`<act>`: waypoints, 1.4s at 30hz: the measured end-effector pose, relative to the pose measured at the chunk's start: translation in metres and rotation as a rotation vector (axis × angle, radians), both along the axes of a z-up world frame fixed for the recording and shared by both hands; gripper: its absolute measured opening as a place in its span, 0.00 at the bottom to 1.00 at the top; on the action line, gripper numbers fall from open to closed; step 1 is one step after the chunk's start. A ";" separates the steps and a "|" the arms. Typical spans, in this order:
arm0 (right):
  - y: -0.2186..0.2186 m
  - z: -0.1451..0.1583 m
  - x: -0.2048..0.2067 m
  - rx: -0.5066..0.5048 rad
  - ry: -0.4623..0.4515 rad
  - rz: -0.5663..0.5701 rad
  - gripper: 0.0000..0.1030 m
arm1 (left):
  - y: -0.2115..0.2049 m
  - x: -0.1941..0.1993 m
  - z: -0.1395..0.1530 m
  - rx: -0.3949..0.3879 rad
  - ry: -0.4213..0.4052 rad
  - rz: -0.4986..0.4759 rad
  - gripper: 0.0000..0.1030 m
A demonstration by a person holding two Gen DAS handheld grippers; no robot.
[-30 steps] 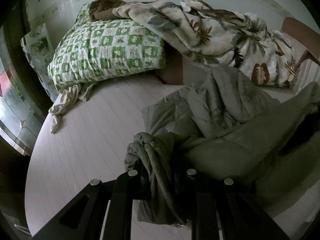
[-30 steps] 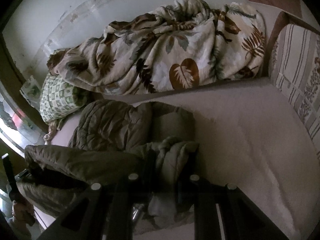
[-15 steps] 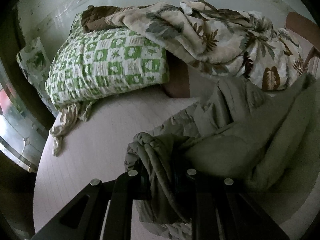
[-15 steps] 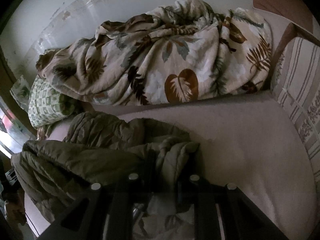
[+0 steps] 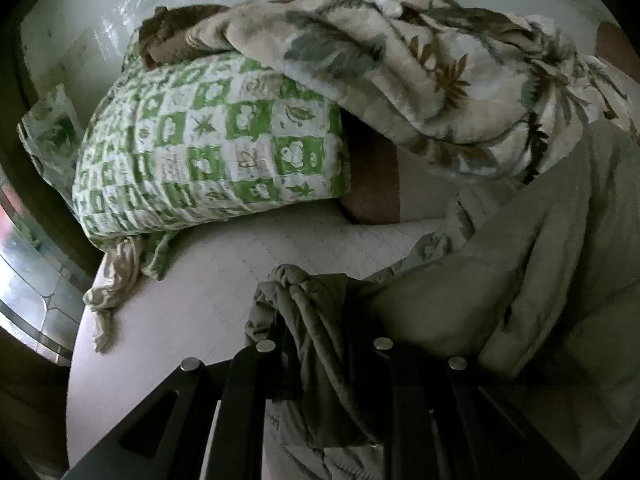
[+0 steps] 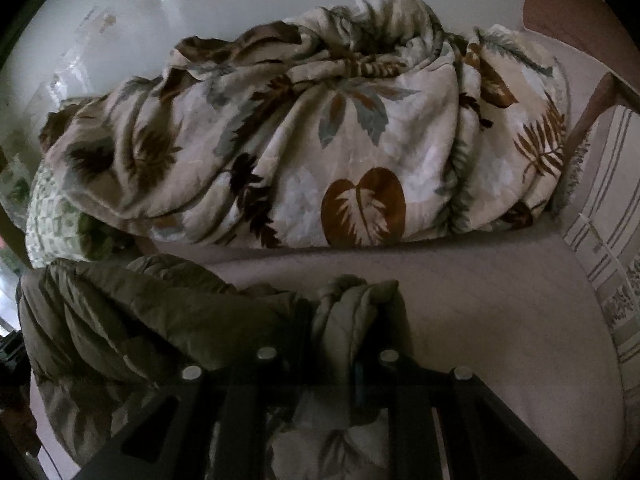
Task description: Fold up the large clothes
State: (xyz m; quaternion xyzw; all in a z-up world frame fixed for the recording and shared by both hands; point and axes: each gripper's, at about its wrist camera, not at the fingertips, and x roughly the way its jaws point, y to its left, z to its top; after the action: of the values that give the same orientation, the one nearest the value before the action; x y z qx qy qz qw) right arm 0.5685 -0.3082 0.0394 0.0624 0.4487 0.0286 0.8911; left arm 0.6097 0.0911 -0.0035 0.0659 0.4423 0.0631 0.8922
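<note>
An olive-green quilted jacket (image 5: 540,264) hangs bunched between both grippers over a pale bed (image 5: 192,288). My left gripper (image 5: 316,320) is shut on a gathered fold of it, with cloth spilling over and below the fingers. In the right wrist view the same jacket (image 6: 132,320) stretches off to the left, and my right gripper (image 6: 344,320) is shut on another bunched edge. A pale leaf-print lining shows under each grip. The fingertips themselves are buried in fabric.
A green-and-white checked pillow (image 5: 208,148) lies at the head of the bed. A leaf-print blanket (image 6: 304,152) is heaped along the white wall (image 6: 240,4). A striped cushion (image 6: 608,216) and a wooden bed end (image 6: 576,16) stand at the right. A window (image 5: 24,264) is at the left edge.
Both grippers have carried the jacket toward the pillow and blanket, which now loom larger. The jacket has lifted off the bed and folded over itself. Both grips are unchanged.
</note>
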 end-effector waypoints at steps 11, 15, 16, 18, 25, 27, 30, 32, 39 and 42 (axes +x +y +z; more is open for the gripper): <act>0.001 -0.061 0.047 0.008 0.093 -0.028 0.17 | -0.002 0.044 -0.052 0.025 0.069 0.011 0.17; 0.003 -0.079 0.060 -0.004 0.137 -0.033 0.17 | -0.008 0.058 -0.066 0.045 0.084 0.014 0.17; 0.004 -0.084 0.063 -0.013 0.149 -0.033 0.17 | -0.009 0.060 -0.068 0.054 0.085 0.010 0.17; 0.004 -0.091 0.068 -0.022 0.166 -0.031 0.17 | -0.013 0.065 -0.074 0.067 0.087 0.003 0.17; -0.004 -0.114 0.075 0.010 0.196 -0.037 0.17 | -0.012 0.073 -0.088 0.060 0.087 -0.001 0.18; -0.003 -0.114 0.075 0.003 0.201 -0.039 0.17 | -0.015 0.073 -0.089 0.084 0.086 -0.004 0.18; 0.002 -0.111 0.077 -0.025 0.203 -0.041 0.17 | -0.016 0.071 -0.088 0.091 0.082 -0.003 0.18; 0.004 -0.109 0.077 -0.037 0.196 -0.041 0.18 | -0.015 0.069 -0.088 0.088 0.076 -0.002 0.18; 0.006 -0.106 0.074 -0.059 0.176 -0.053 0.18 | -0.014 0.066 -0.083 0.085 0.059 0.004 0.18; 0.006 -0.103 0.075 -0.045 0.171 -0.064 0.19 | -0.010 0.065 -0.080 0.052 0.057 0.007 0.18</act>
State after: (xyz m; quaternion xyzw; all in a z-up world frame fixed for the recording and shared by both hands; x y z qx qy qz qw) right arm 0.6431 -0.3025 -0.0640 0.0590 0.5216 -0.0151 0.8510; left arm 0.6745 0.0813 -0.0837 0.0894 0.4660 0.0761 0.8770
